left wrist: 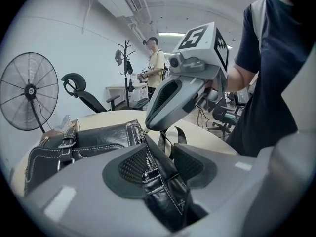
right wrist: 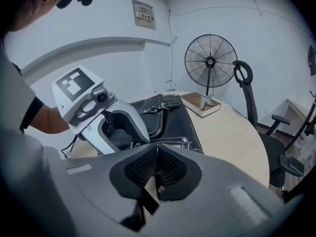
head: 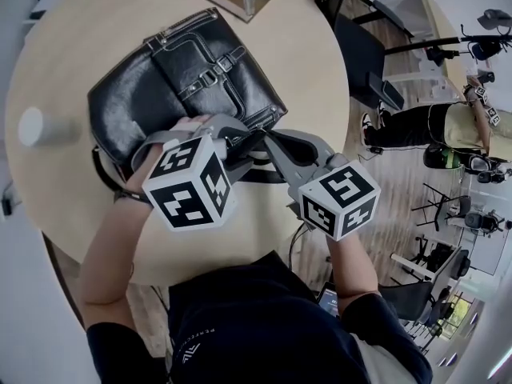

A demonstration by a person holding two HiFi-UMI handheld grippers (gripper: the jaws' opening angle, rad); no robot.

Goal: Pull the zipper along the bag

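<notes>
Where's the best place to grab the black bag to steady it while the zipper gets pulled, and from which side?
Probably the stitched end ridge of the black bag, just past the zipper, approached from the person's side with one jaw on each face. That end stands up narrow, so it fits between the left gripper's pads; the buckled front is broad and flat.

No word or number can be read with certainty. Print is borne by a sign on the wall (right wrist: 143,15) and by the person's dark shirt (head: 194,341), but in both places it is too small to be made out. Only black-and-white square patterns, not letters, are carried by the left marker cube (head: 190,184) and the right marker cube (head: 339,198).
</notes>
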